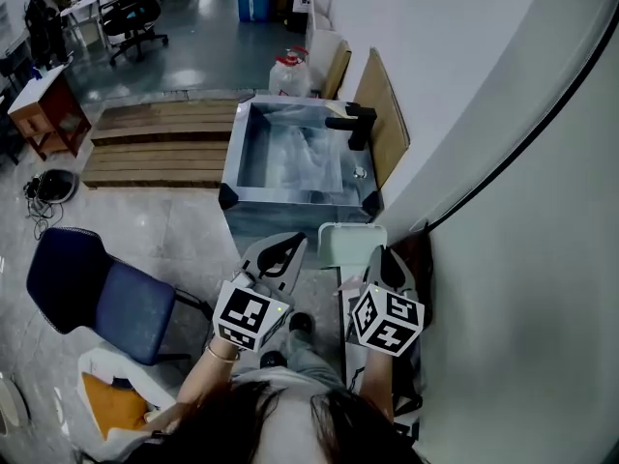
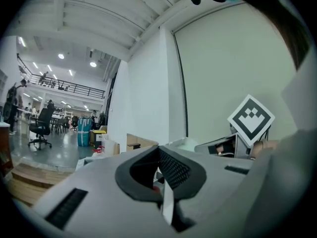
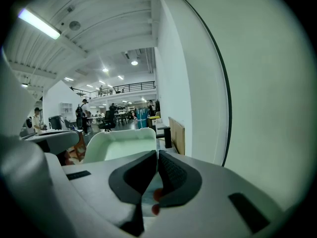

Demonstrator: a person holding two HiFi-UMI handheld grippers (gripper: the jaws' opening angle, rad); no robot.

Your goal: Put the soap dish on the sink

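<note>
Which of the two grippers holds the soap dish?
The right gripper: its jaws are closed on the near rim of the pale soap dish. The left gripper is shut on nothing, with the dish off to its right.

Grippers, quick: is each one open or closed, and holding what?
Left gripper: closed, empty.
Right gripper: closed on the soap dish.

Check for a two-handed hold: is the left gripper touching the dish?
Apart. The head view shows floor between the left gripper and the dish.

Metal sink [image 1: 230, 155] — matt plastic soap dish [image 1: 350, 244]
</note>
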